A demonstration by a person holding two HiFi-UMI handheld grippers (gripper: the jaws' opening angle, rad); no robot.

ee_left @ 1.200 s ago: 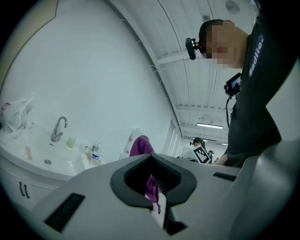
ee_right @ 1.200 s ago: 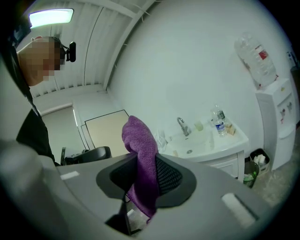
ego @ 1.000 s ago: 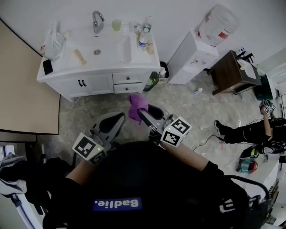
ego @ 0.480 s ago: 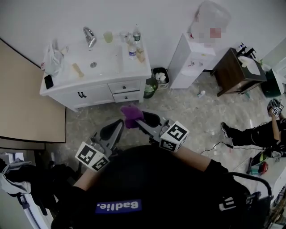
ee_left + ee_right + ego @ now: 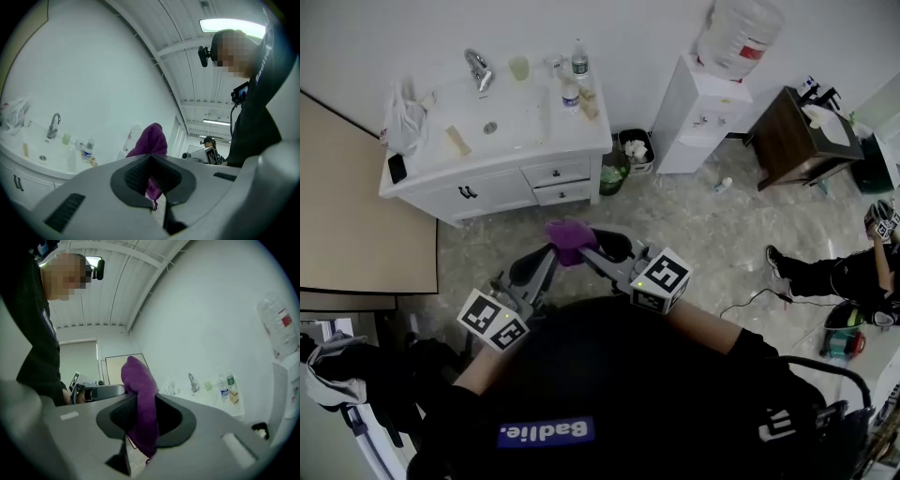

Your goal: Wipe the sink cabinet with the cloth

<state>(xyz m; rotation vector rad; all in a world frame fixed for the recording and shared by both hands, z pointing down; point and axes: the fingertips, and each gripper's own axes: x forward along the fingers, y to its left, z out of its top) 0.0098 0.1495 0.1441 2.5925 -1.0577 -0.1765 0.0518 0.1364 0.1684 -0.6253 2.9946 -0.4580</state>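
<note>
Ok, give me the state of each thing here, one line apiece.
cloth: bunched, clamped, off the cabinet
right hand-held gripper: shut on the cloth
left hand-held gripper: shut, nothing gripped
sink cabinet: doors and drawers closed
bin: open-topped, crumpled waste inside

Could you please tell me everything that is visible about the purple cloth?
The purple cloth looks soft and thick, like a small towel, and is bunched rather than spread. The right gripper is shut on its middle: one rounded end stands above the jaws and the other hangs below. It is held in the air over the floor, apart from the white sink cabinet.
</note>
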